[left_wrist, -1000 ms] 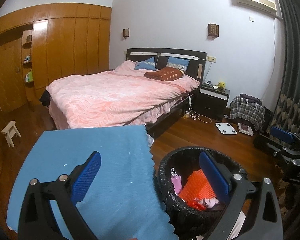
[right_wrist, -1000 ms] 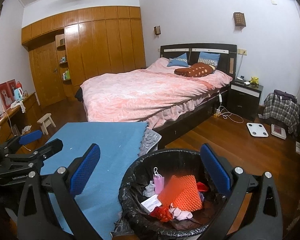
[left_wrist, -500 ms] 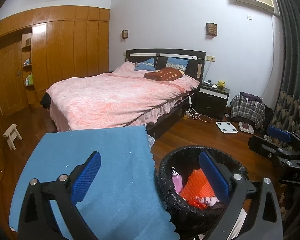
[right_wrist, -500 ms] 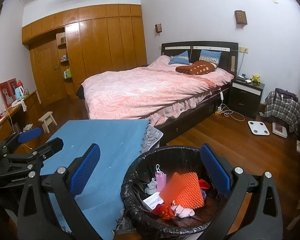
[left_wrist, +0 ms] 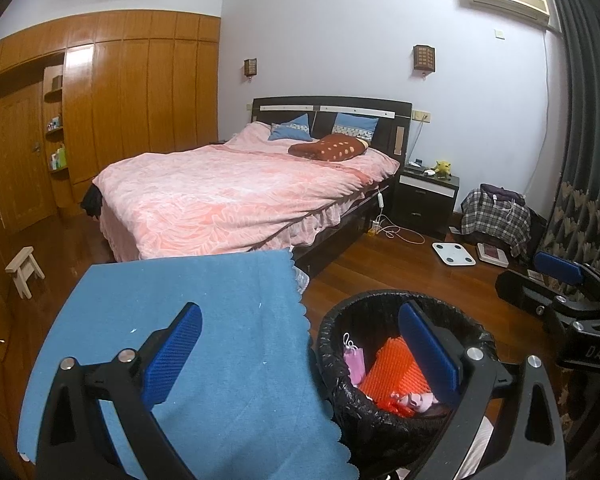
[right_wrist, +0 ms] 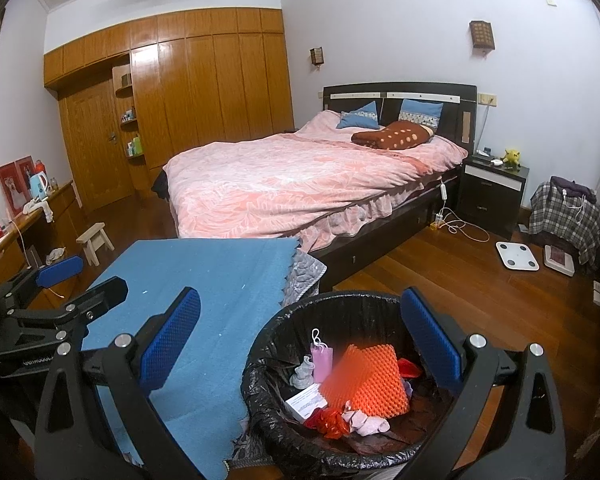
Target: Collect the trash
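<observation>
Left hand-held gripper point(left_wrist: 298, 354): jaws spread wide, nothing between the blue pads; one pad hangs over the blue cloth, the other over the mouth of the trash bin.
Right hand-held gripper point(right_wrist: 300, 338): jaws equally wide apart and empty, held above the bin and the near right corner of the worktop; its side also shows at the right edge of the left wrist view.
Trash bin point(right_wrist: 276, 328): round, lined with a black bag, standing on the wooden floor just beside the right edge of the worktop.
Trash in the bin: an orange foam net point(right_wrist: 374, 380) lies tilted on top of the pile; a small pink bag point(right_wrist: 321, 362) with a looped string stands at its left; a white printed paper point(right_wrist: 306, 402) lies toward the near left side; a red wrapper point(right_wrist: 328, 420) and a pale pink scrap point(right_wrist: 366, 422) sit at the near side of the pile.
Worktop point(left_wrist: 188, 304): covered with a blue cloth whose right edge is scalloped; a grey quilted layer shows under its far right corner.
Blue cloth surface: only a few tiny white specks are visible on it.
Bed point(right_wrist: 300, 176): beyond the far edge of the worktop, with a pink cover, two blue pillows and a brown spotted cushion at the headboard.
Floor beyond the bin: a white scale point(right_wrist: 517, 255) lies well apart from the bin, near the nightstand point(right_wrist: 494, 194).
</observation>
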A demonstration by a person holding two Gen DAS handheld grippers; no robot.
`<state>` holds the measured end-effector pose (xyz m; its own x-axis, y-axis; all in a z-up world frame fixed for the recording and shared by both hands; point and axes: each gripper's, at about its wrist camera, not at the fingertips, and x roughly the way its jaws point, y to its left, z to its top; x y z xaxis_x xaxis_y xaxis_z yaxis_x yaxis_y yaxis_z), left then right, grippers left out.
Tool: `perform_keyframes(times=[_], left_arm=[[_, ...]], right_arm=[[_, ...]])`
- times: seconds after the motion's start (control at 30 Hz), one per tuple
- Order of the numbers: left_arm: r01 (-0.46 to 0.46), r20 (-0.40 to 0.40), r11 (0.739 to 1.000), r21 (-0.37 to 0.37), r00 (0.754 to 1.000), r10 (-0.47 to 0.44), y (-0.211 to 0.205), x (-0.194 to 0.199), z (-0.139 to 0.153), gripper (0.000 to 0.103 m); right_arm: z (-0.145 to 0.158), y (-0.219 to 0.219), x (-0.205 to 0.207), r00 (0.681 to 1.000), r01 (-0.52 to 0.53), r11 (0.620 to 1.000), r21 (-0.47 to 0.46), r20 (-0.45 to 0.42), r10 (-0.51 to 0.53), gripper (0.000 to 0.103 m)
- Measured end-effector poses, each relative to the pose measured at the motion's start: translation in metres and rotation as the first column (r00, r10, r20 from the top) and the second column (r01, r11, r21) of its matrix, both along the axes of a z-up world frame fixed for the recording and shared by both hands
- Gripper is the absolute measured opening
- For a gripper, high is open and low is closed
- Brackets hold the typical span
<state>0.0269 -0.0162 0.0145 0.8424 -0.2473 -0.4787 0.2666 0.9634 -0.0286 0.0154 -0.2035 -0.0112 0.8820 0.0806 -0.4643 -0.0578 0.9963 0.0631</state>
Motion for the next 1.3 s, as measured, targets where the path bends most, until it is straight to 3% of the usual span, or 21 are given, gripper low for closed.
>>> perform_keyframes(times=[1.3], left_arm=[[0.001, -0.006, 1.0, 0.001, 1.0, -0.001, -0.0018, -0.0002, -0.0019, 0.097]], right_arm=[[-0.0037, 0.0029, 0.0013, 1.0, 0.001, 1.0, 0.003, -0.002, -0.001, 0.098]])
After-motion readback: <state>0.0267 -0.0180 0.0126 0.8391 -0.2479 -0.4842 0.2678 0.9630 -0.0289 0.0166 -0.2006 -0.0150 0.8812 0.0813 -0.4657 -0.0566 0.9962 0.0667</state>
